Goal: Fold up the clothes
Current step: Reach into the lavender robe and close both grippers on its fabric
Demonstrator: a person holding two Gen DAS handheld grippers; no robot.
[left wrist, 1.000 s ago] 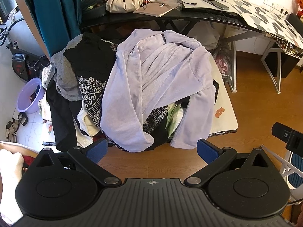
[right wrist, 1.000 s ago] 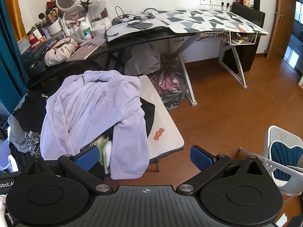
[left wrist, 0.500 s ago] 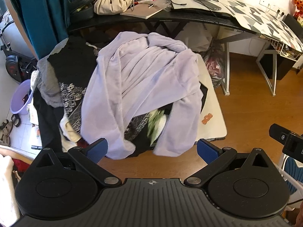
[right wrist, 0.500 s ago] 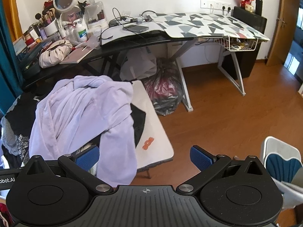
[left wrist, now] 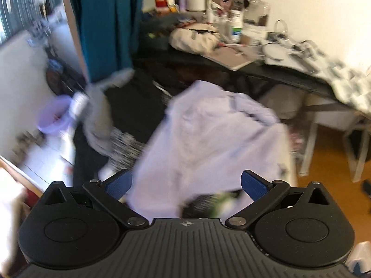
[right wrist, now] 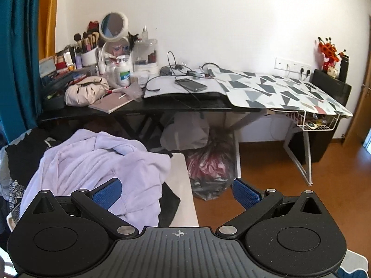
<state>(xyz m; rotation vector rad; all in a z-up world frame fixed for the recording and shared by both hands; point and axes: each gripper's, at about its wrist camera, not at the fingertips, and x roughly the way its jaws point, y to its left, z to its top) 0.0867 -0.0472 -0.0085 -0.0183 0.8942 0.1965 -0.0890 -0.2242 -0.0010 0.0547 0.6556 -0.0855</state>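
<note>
A crumpled lilac garment (left wrist: 208, 139) (right wrist: 99, 169) lies on top of a heap of clothes that covers a small white table (right wrist: 180, 185). Black and patterned clothes (left wrist: 129, 106) sit under it and to its left. My left gripper (left wrist: 184, 183) hovers over the garment's near edge, open, with nothing between its blue pads. My right gripper (right wrist: 176, 192) is open and empty too, low over the table's right side; its left pad (right wrist: 107, 193) overlaps the lilac cloth. The left wrist view is motion-blurred.
A cluttered black desk (right wrist: 139, 108) with a mirror, bottles and a beige bag (right wrist: 85, 92) stands behind the heap. A patterned board (right wrist: 278, 90) stretches right. Plastic bags (right wrist: 208, 169) lie on the wooden floor. Teal curtain (left wrist: 104, 23) and purple basin (left wrist: 54, 115) at left.
Both grippers have dropped lower and closer to the clothes heap, and their views have tilted up toward the desk. The left one swings fast, blurring its view. The clothes have not moved.
</note>
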